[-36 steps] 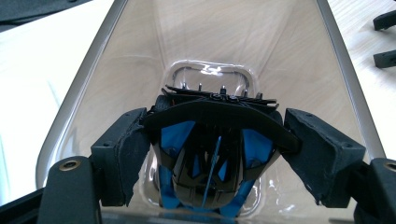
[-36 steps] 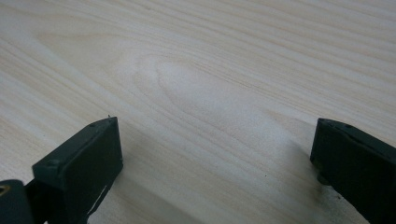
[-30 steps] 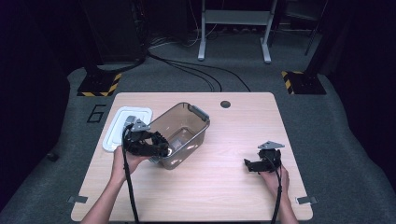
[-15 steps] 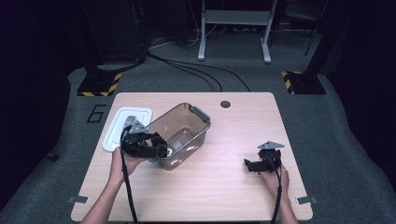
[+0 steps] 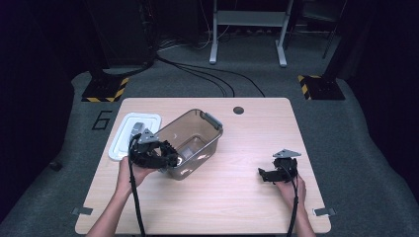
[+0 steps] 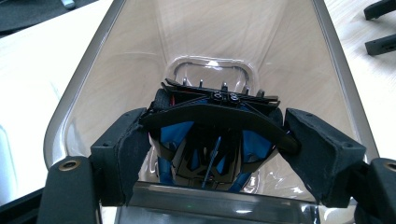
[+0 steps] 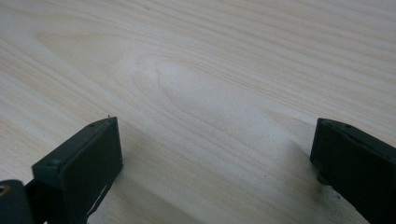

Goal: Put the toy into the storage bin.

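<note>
Gripping a black-and-blue toy car (image 6: 212,140), left tongs (image 5: 168,157) sit over the near rim of the clear bin (image 5: 197,129), left of table (image 5: 247,207) centre | floor marking "6" (image 5: 102,120) | white lid (image 5: 123,129) just left of bin | right tongs (image 5: 262,174) open, bare wood around, well apart.

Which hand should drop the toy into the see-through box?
Left. The left gripper already holds the black and blue toy over the clear box. The right gripper sits open and empty, far across the table.
</note>
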